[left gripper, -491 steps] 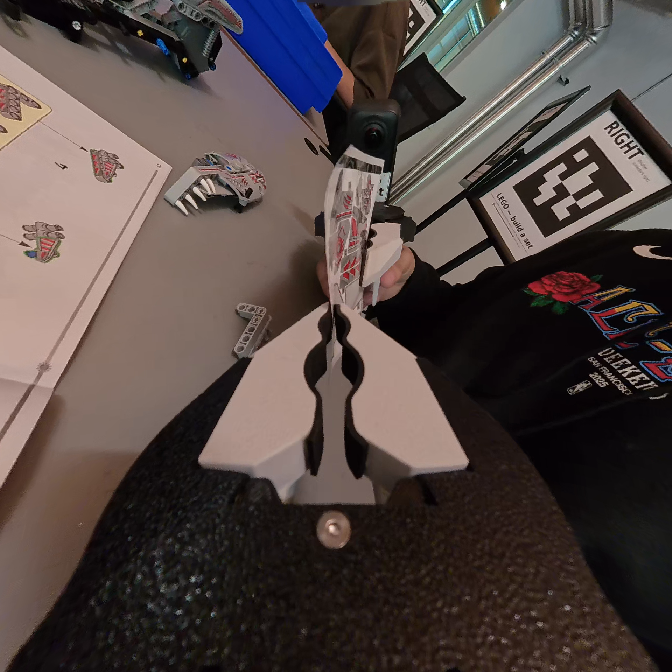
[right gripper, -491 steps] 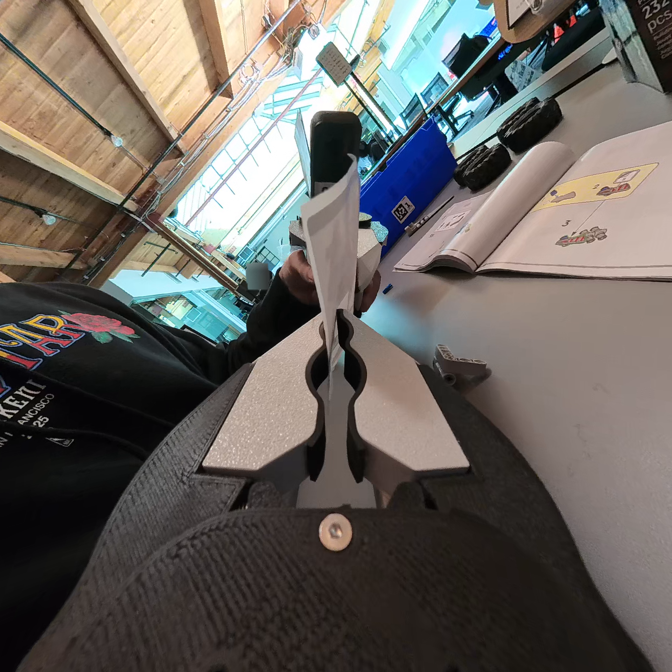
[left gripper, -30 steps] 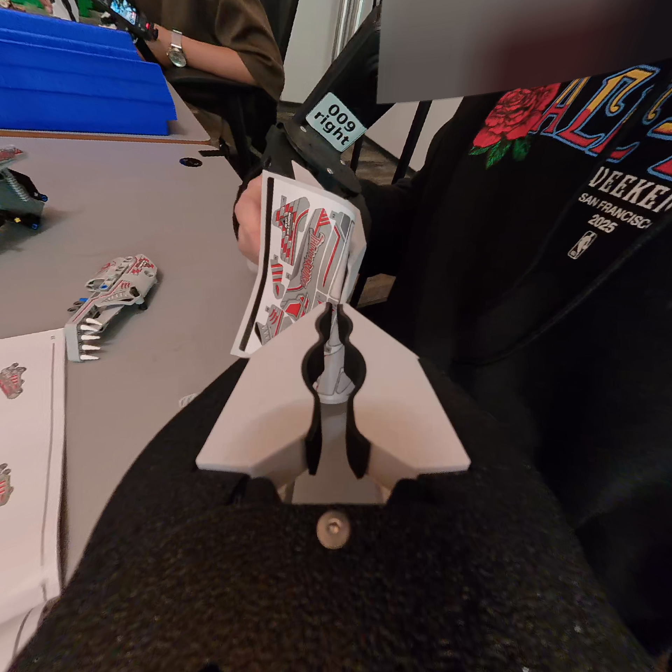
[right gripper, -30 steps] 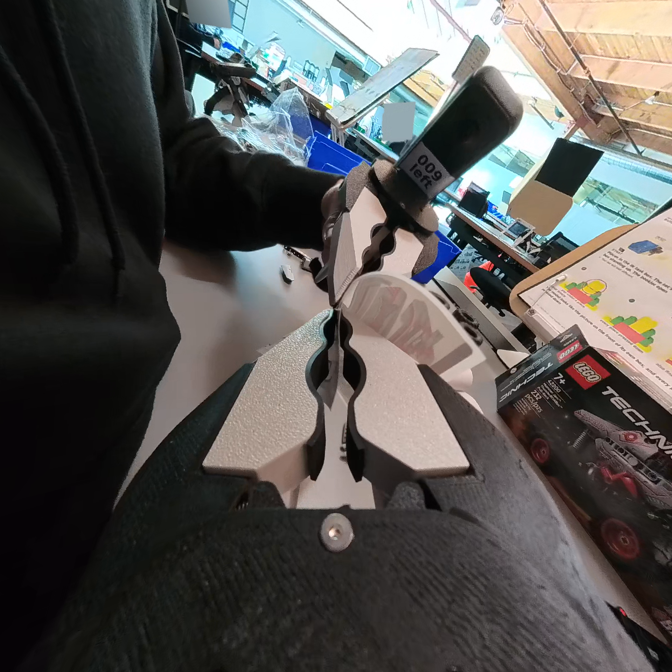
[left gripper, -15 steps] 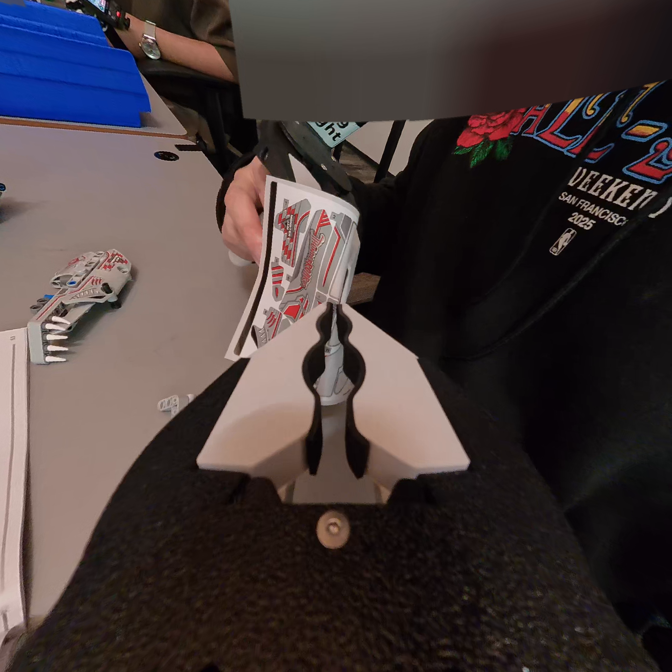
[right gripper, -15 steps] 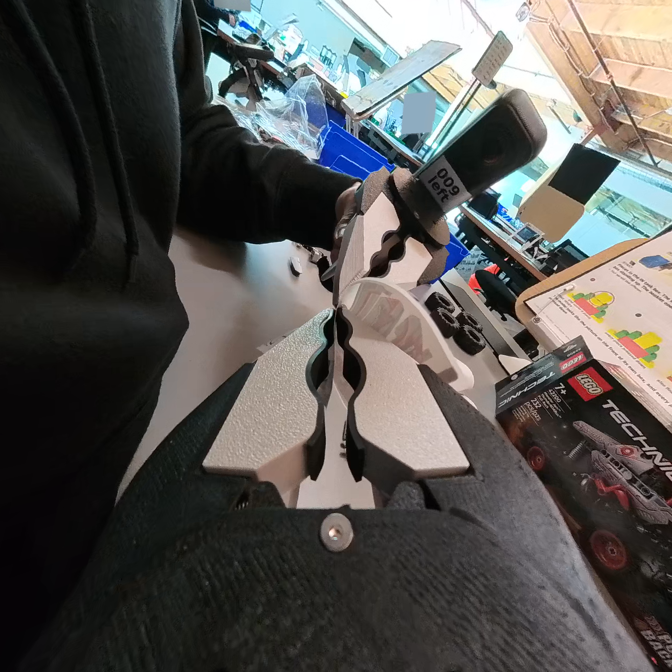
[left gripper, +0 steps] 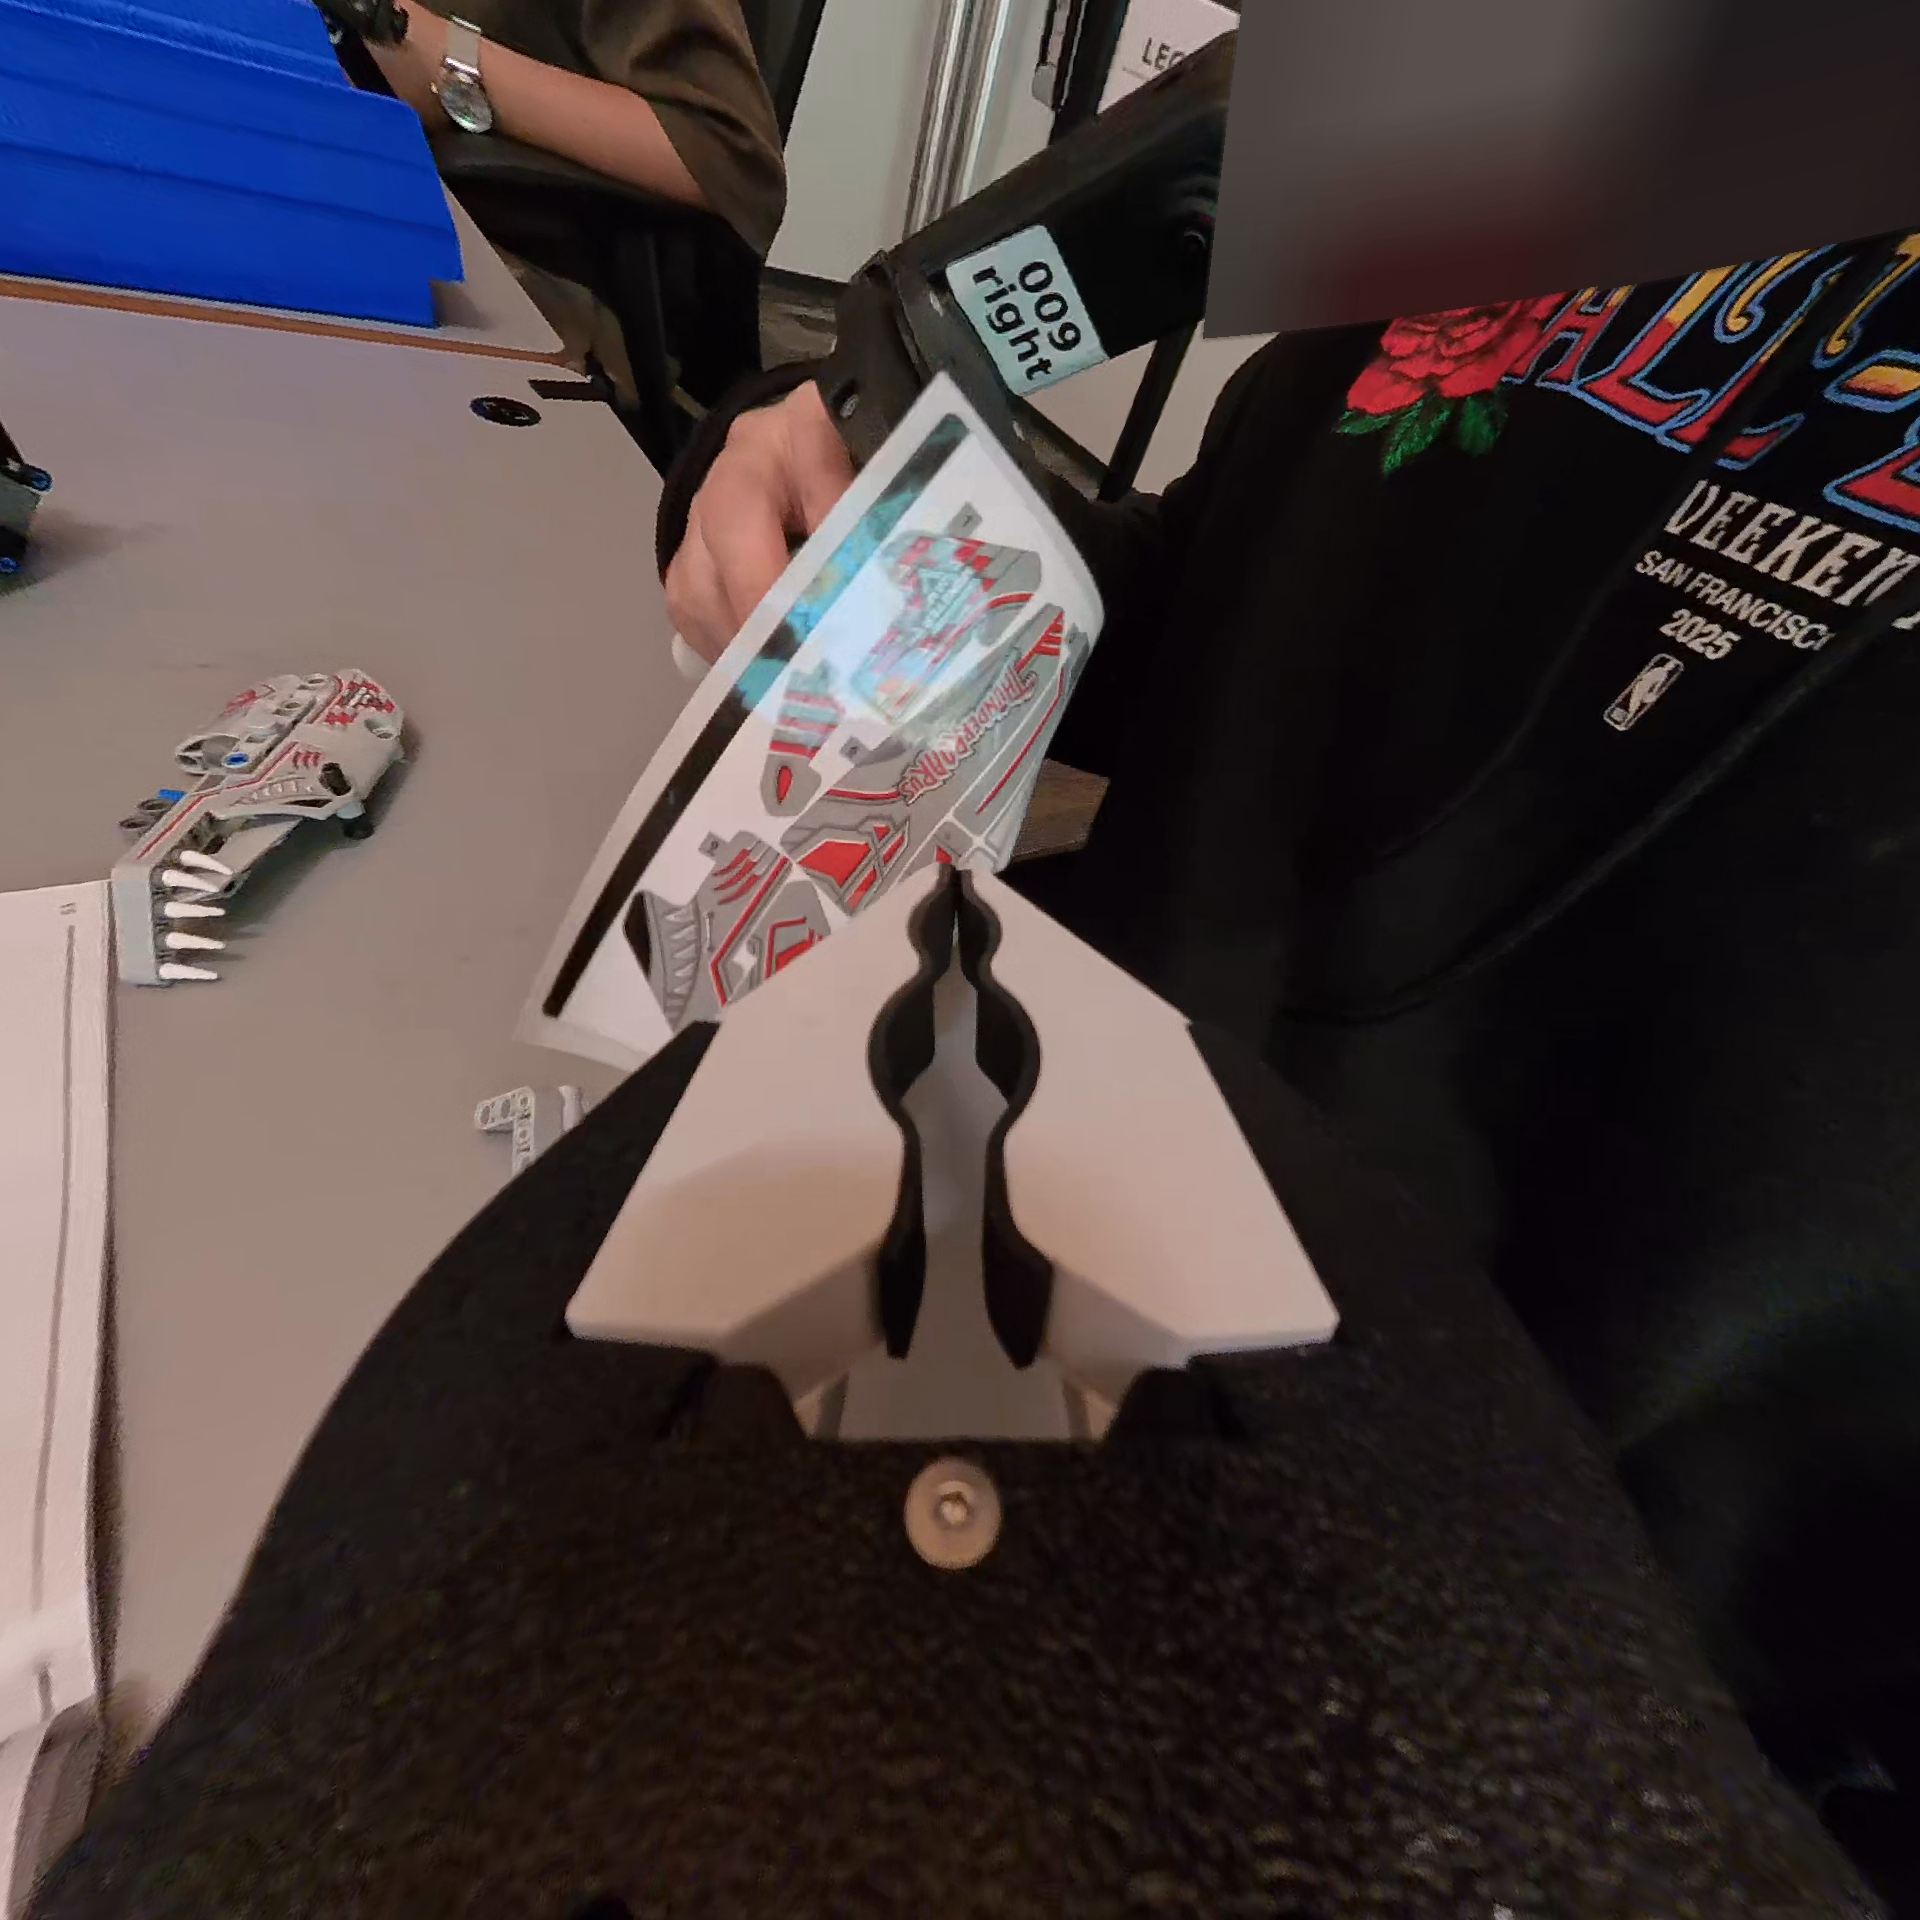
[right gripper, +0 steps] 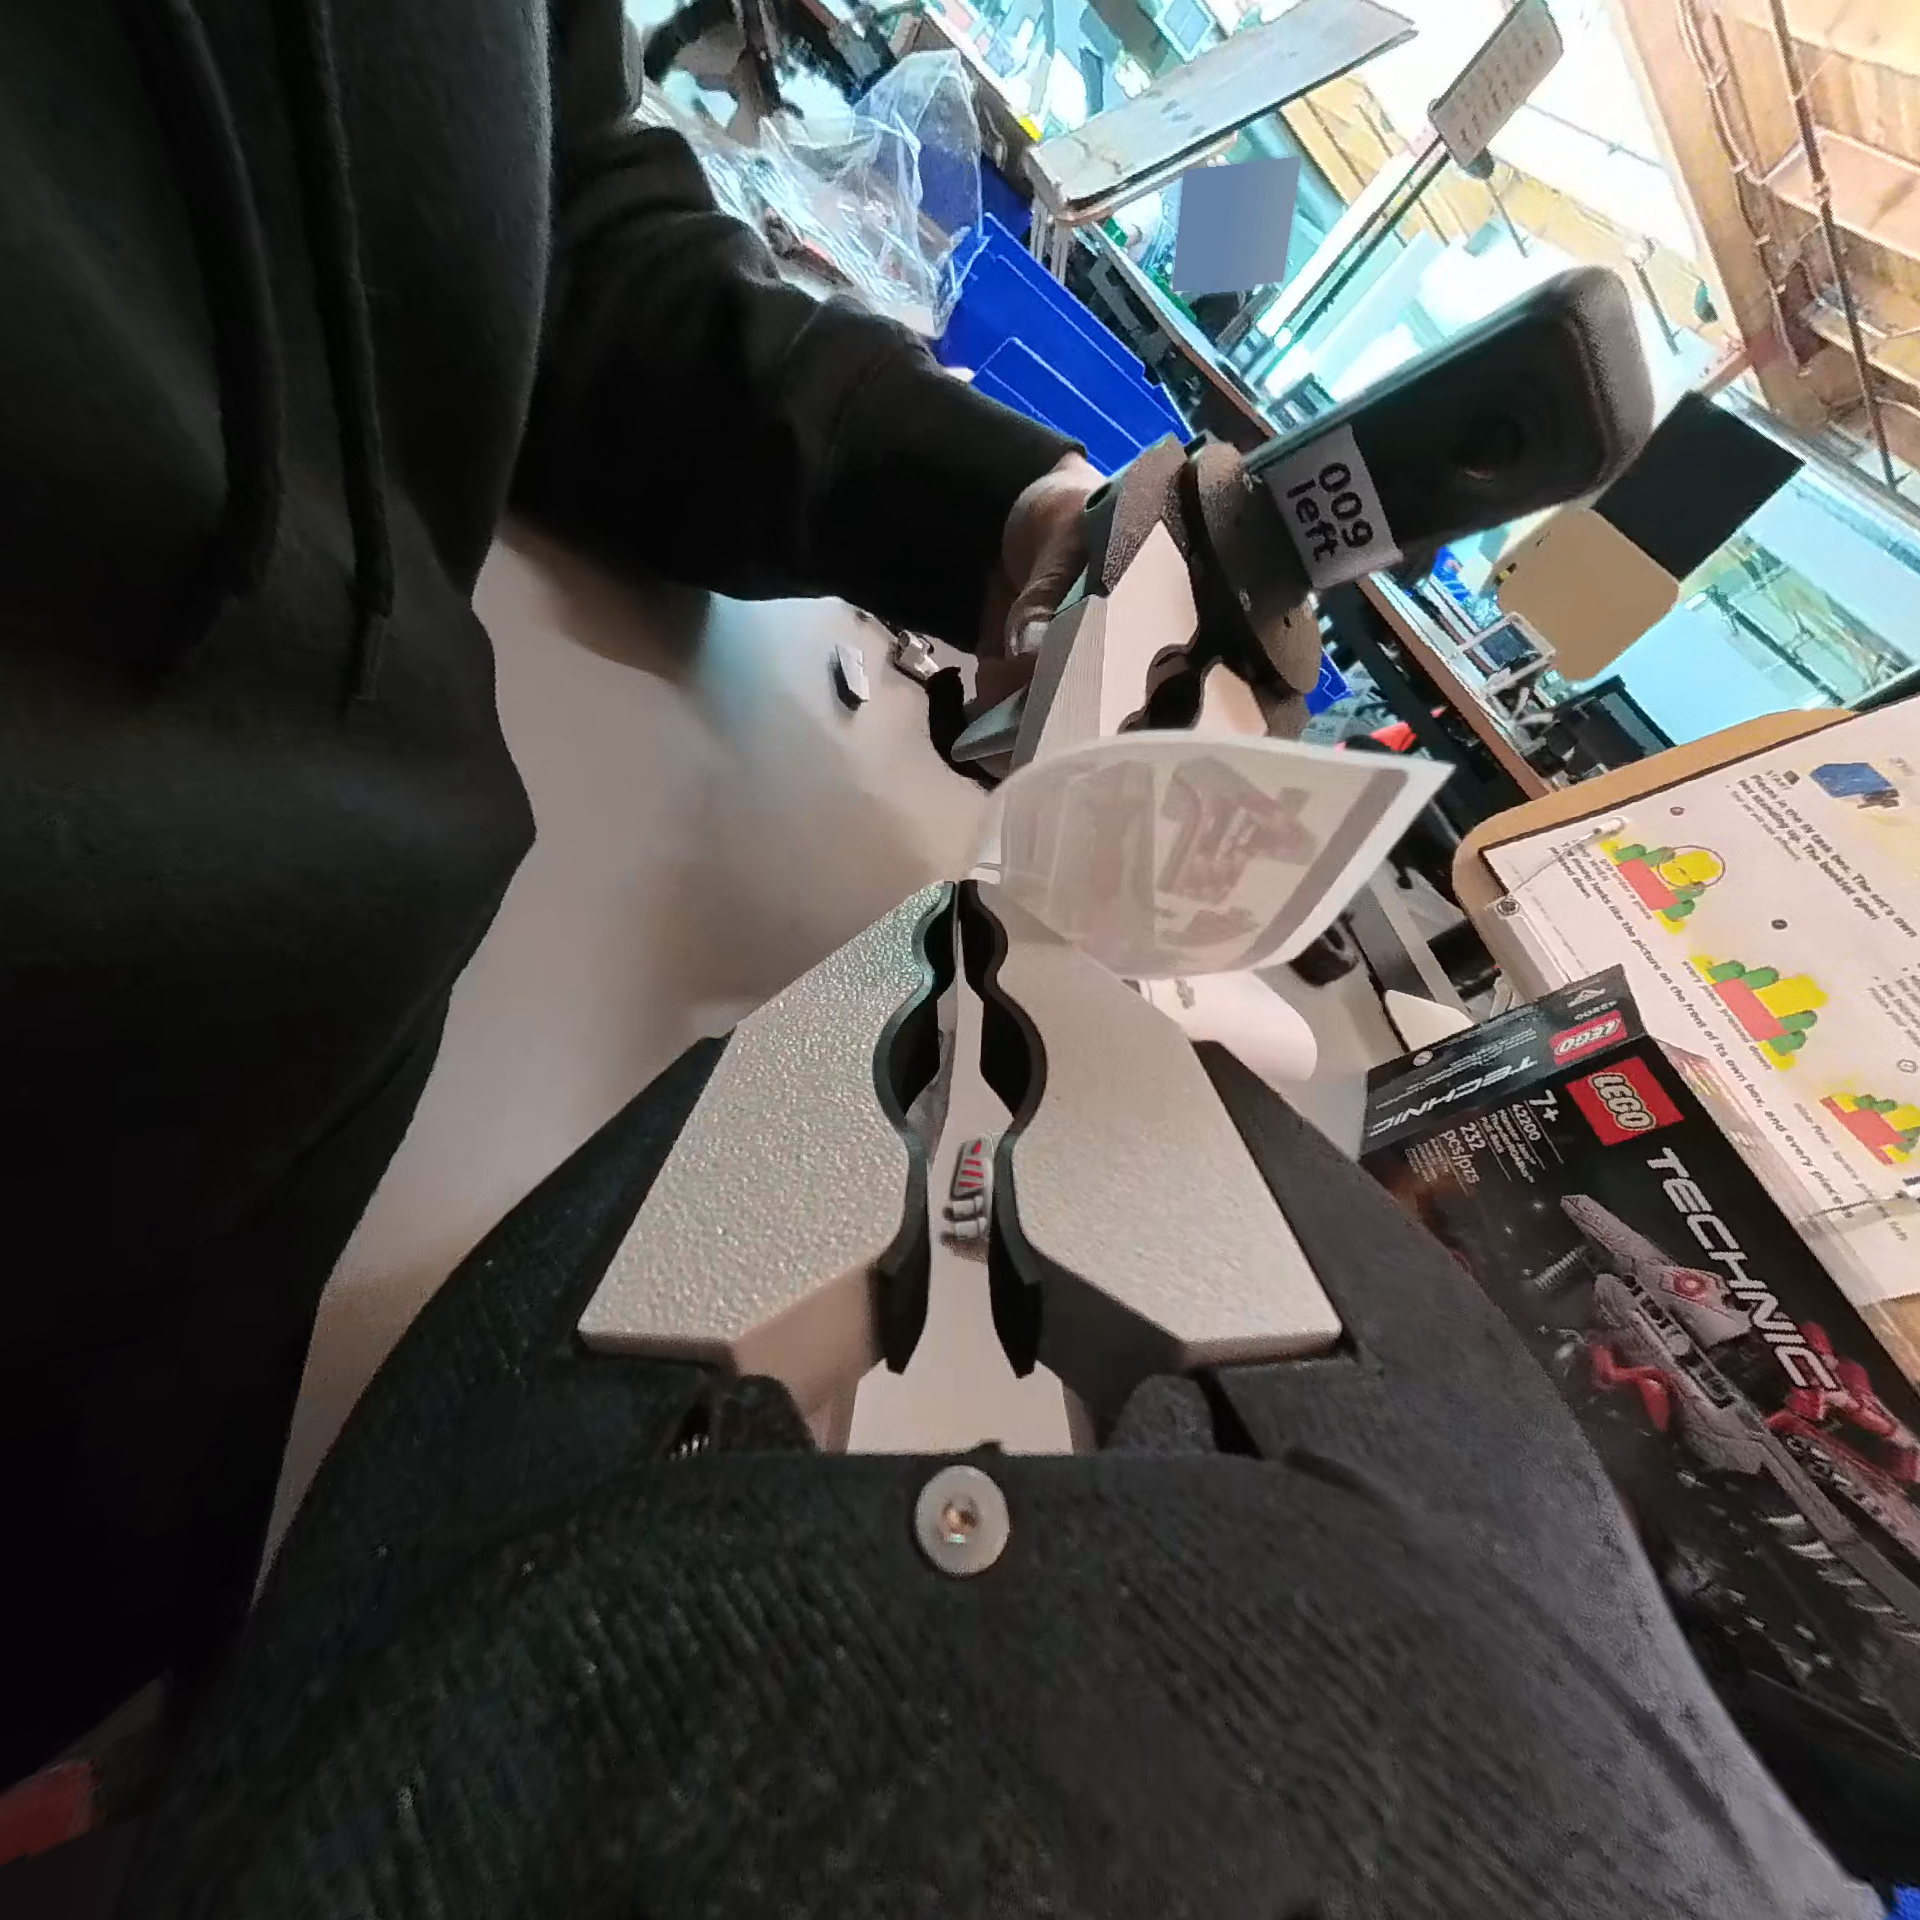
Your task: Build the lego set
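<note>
Sticker sheet (left gripper: 862, 717) curls at the frame's middle, its edge pinched in the closed left fingers (left gripper: 1049, 997); right fingers (right gripper: 831, 1039) squeeze a small peeled sticker (right gripper: 966, 1184).

Blue plastic bins (left gripper: 208, 177) are stacked at the far edge of the grey table (left gripper: 343, 540), and more blue bins (right gripper: 1049, 332) sit across the room beside crumpled clear plastic bags (right gripper: 894, 135). A seated person in a brown top wears a wristwatch (left gripper: 462, 78). A wooden board (right gripper: 1496, 842) carries a printed sheet with coloured brick drawings.
</note>
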`<state>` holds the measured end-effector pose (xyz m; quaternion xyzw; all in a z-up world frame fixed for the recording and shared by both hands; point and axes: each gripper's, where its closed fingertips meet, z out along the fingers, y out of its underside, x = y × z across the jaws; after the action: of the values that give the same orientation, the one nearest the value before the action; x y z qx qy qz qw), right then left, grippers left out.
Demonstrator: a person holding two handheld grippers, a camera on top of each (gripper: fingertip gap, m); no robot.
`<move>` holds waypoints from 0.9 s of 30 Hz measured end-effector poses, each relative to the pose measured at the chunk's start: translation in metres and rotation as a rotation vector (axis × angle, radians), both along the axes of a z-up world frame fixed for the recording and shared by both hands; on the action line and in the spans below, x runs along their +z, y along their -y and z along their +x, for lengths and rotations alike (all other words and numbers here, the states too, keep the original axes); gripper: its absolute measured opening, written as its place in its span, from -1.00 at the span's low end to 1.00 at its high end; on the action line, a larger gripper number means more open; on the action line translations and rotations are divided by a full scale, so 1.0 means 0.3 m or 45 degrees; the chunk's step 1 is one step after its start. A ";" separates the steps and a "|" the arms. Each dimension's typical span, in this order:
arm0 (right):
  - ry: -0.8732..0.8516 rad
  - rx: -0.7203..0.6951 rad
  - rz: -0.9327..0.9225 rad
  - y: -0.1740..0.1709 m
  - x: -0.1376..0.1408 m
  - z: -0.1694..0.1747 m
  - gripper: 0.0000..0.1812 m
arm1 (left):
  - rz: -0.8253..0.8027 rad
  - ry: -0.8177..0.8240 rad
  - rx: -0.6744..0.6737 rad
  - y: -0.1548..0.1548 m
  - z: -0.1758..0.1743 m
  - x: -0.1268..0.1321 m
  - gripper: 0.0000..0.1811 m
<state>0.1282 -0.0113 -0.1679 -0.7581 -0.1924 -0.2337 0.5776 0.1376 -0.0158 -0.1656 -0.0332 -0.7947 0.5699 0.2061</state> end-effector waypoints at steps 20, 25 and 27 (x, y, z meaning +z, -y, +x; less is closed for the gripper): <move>-0.885 -0.321 0.554 0.099 0.055 0.254 -1.00 | -0.390 -0.036 0.512 -0.171 0.237 0.161 -1.00; -0.955 -0.367 0.667 0.113 0.167 0.379 -1.00 | -0.415 0.020 0.585 -0.221 0.253 0.177 -1.00; -0.967 -0.313 0.628 0.083 0.242 0.452 -1.00 | -0.421 0.020 0.595 -0.230 0.255 0.169 -1.00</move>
<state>0.2637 -0.0361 -0.0952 -0.6472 0.1850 -0.0451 0.7381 0.2141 0.0531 -0.1149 0.1132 -0.6788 0.7234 0.0547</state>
